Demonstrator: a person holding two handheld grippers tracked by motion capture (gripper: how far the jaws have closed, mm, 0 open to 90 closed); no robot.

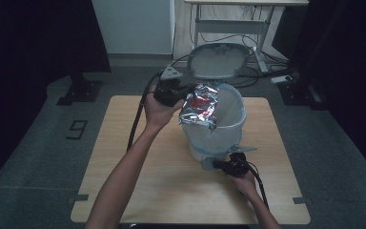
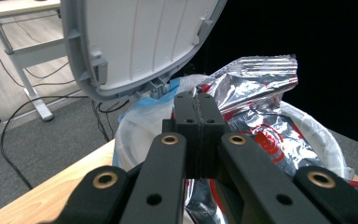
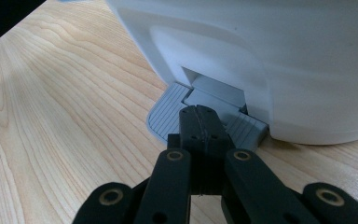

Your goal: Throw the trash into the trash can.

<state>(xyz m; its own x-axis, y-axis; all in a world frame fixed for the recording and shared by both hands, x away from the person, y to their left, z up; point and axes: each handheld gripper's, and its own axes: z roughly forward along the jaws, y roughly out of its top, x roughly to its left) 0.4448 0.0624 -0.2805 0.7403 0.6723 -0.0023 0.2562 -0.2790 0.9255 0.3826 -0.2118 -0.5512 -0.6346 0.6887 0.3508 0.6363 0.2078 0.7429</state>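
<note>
Item one: silver foil bag (image 1: pixel 199 106), crinkled, red printing on its face; the lettering is too creased to read. It is hanging over the near-left rim of the bin, its lower part dipping inside the liner, as the left gripper view (image 2: pixel 261 93) is showing.

Item two: pedal bin (image 1: pixel 228 138), white body, pale blue-tinted plastic liner (image 1: pixel 233 102) folded over the rim, standing near the middle of the wooden table (image 1: pixel 138 191). Its grey lid (image 1: pixel 218 59) is standing raised at the back, ribbed underside facing the person.

Item three: left gripper (image 1: pixel 183 95), held in the left hand (image 1: pixel 156 112) beside the bin's left rim. Its jaws are sitting pressed together, pinching the edge of the foil bag between them.

Item four: right gripper (image 1: pixel 218 165), held in the right hand (image 1: pixel 245 181) at the front foot of the bin. Its jaws are sitting fully together with nothing between them, the tip resting on the grey ribbed pedal (image 3: pixel 168 112) that is jutting from the bin's base.

Item five: dark marking reading "9" (image 1: pixel 77 129) on the grey floor left of the table.

Item six: pale desk frame (image 1: pixel 228 24) with trailing cables, standing beyond the bin.
</note>
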